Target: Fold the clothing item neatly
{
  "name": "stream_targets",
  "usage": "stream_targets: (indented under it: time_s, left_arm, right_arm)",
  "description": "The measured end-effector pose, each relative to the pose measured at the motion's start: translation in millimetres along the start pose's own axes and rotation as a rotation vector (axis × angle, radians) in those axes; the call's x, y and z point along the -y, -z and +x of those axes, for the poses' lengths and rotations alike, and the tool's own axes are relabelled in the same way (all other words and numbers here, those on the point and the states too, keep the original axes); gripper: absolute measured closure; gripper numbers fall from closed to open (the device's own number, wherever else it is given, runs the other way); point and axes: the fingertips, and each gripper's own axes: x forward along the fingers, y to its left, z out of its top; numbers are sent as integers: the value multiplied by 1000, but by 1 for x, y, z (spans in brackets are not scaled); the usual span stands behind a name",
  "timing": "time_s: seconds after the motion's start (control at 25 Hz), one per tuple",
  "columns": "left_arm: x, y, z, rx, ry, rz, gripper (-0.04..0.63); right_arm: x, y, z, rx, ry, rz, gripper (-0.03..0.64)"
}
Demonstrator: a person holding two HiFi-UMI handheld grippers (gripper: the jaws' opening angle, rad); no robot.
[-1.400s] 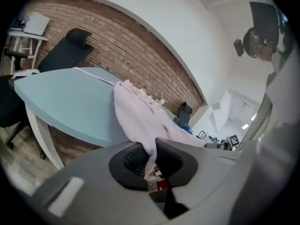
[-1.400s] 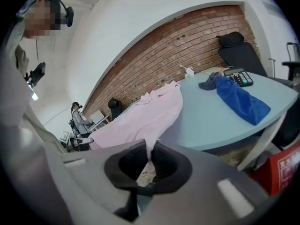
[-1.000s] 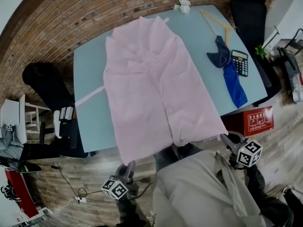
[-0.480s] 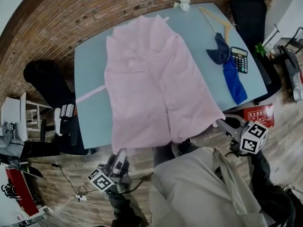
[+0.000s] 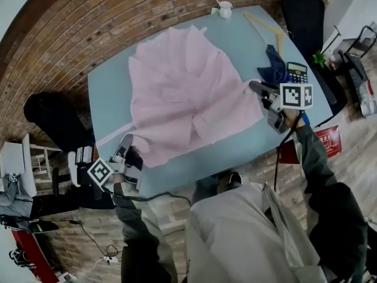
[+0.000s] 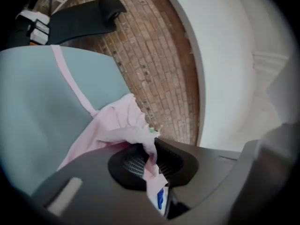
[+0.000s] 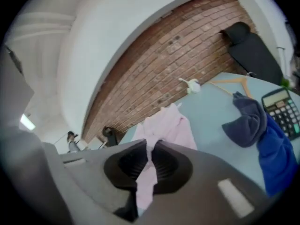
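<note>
At the left, my left gripper (image 5: 125, 141) hung over the near-left corner of the blue-grey tabletop (image 5: 109, 90). Its fingers (image 6: 133, 163) were closed tight on a bunched corner of the pink garment (image 5: 185, 93), with what looked like a small white label (image 6: 159, 198) caught between the pads. A thin pink strap (image 5: 112, 133) ran from the garment's left side across bare tabletop. The garment itself lay spread over the middle of the tabletop, rumpled, its near edge sagging in loose folds between my two grippers. I judged it thin, light and quite limp: it would drape and crease wherever it was unsupported, and a shallow pinch could let it slide out. It seemed safest to hold it by the two hem corners and keep that edge stretched level between my hands, so the fold could land flat. I thought the loose strap might trail or get trapped under the fold. Further right, my right gripper (image 5: 254, 88) was over the tabletop's right side, its fingers (image 7: 171, 165) shut on the other corner, a strip of cloth hanging below the pads. Beyond it lay a dark blue cloth (image 5: 274, 66), a calculator (image 5: 297, 72), a wooden hanger (image 5: 265, 28) and a white cup (image 5: 225, 9).
</note>
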Motion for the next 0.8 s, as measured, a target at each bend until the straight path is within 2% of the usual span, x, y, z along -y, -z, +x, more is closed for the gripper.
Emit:
stream_targets:
  time_s: [0.04, 0.08, 0.12, 0.16, 0.2, 0.24, 0.32, 0.4, 0.44, 0.48, 0.52, 0.6, 0.64, 0.72, 0.8]
  left_arm:
    - [-18, -7, 13, -2, -39, -66, 548]
    - [-35, -7, 23, -21, -68, -131, 502]
    - [-48, 1, 28, -62, -82, -180, 374]
    - [-56, 15, 29, -120, -86, -201, 314]
    - [-61, 32, 26, -190, -89, -187, 313]
    - [-64, 50, 20, -266, -96, -141, 313]
    - [-72, 80, 4, -414, -159, 21, 313]
    - [-90, 96, -17, -503, -305, 208, 313]
    - [-102, 100, -27, -510, -387, 278, 311]
    - [-112, 103, -38, -500, -455, 316, 298]
    - [-120, 108, -48, -484, -500, 318, 270]
    - [-129, 119, -59, -445, -538, 259, 213]
    - [-132, 121, -61, -421, -550, 237, 215]
    - [-132, 120, -59, -389, -566, 226, 222]
    - [-126, 117, -53, -362, -549, 221, 227]
  right_arm:
    - [25, 2, 13, -27, 89, 48, 592]
    - [46, 11, 23, -74, 173, 75, 527]
    - [61, 25, 29, -128, 239, 86, 514]
    - [68, 41, 29, -172, 275, 91, 514]
    - [67, 58, 25, -197, 285, 99, 514]
    - [61, 73, 19, -205, 283, 110, 514]
    - [48, 105, 7, -214, 287, 131, 514]
    - [40, 141, -2, -245, 323, 138, 514]
    - [39, 158, -6, -259, 351, 143, 514]
    - [40, 173, -10, -264, 379, 158, 514]
    - [43, 184, -14, -257, 404, 188, 514]
    - [52, 195, -18, -226, 445, 254, 474]
    - [56, 195, -18, -215, 464, 266, 445]
    - [62, 193, -13, -198, 484, 279, 440]
    - [65, 188, -4, -184, 490, 312, 440]
